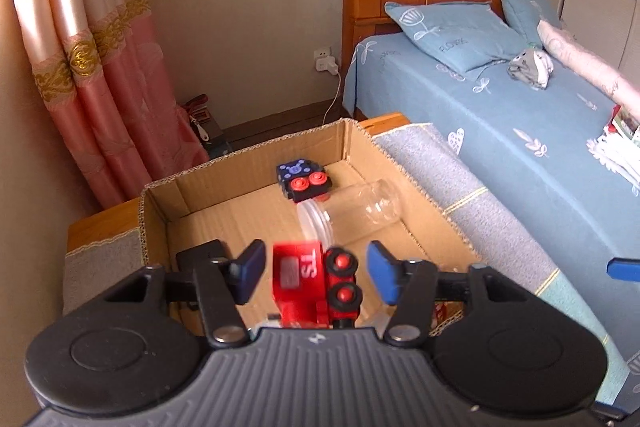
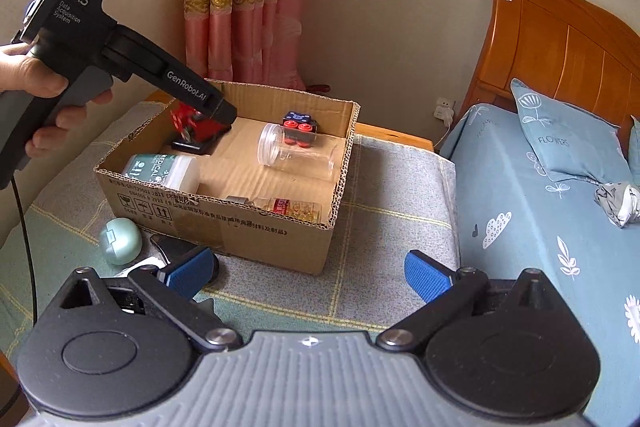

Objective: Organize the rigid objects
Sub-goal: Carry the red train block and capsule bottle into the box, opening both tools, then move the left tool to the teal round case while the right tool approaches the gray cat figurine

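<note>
An open cardboard box (image 1: 160, 211) (image 2: 240, 227) stands on a grey mat. My left gripper (image 1: 316, 267) hangs over the box's left end, open. A red toy train (image 1: 308, 279) (image 2: 196, 125) is between its blue pads (image 1: 250, 269), blurred, with a gap on each side. The train is just above a flat black object (image 2: 192, 147). My right gripper (image 2: 312, 271) is open and holds nothing, in front of the box. Inside the box lie a blue toy block with red wheels (image 1: 304, 179) (image 2: 298, 127) and a clear jar (image 1: 360, 211) (image 2: 296, 151) on its side.
The box also holds a white medical bottle (image 2: 164, 169) and a red-labelled bottle (image 2: 288, 207). A pale green round case (image 2: 120, 241) and a black-and-white object (image 2: 172, 247) lie on the mat (image 2: 380, 195) before the box. A bed (image 2: 540, 207) is on the right and pink curtains (image 1: 100, 67) are behind.
</note>
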`<state>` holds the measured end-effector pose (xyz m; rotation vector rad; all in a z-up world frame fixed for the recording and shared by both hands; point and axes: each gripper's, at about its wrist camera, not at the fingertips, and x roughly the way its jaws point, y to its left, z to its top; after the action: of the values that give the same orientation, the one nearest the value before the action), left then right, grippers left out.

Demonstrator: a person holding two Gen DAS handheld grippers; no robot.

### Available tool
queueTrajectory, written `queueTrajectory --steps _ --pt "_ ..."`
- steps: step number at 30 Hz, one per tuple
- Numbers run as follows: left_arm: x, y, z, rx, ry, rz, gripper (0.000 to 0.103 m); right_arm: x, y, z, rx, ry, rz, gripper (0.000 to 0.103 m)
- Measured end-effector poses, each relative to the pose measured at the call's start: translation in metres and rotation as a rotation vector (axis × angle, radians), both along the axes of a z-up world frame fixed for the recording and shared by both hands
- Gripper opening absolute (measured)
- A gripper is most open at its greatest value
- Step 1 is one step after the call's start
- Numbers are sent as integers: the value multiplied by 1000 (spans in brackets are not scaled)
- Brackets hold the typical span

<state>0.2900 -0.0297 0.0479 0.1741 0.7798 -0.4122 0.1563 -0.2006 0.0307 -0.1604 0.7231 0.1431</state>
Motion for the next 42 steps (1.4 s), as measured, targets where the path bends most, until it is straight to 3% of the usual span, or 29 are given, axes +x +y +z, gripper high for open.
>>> queueTrajectory --steps 1,2,8,17,29,37,42 --pt "0 0 0 -12 -3 13 94 0 -2 0 6 2 -6 103" --pt "-3 1 2 -22 -20 35 96 -1 -3 0 13 3 -12 103" --pt "-19 9 0 7 -11 72 96 -3 -8 -5 33 17 -21 103" --pt "-65 30 0 68 -83 147 100 -9 -2 -10 56 27 -14 103" --pt "-127 57 -32 8 -103 309 102 -18 8 -45 95 100 6 103" --pt "-139 65 -72 19 -7 380 102 -22 30 -69 90 163 77 103" --pt "-142 65 -83 31 15 370 102 -19 54 -92 -1 228 109 103"
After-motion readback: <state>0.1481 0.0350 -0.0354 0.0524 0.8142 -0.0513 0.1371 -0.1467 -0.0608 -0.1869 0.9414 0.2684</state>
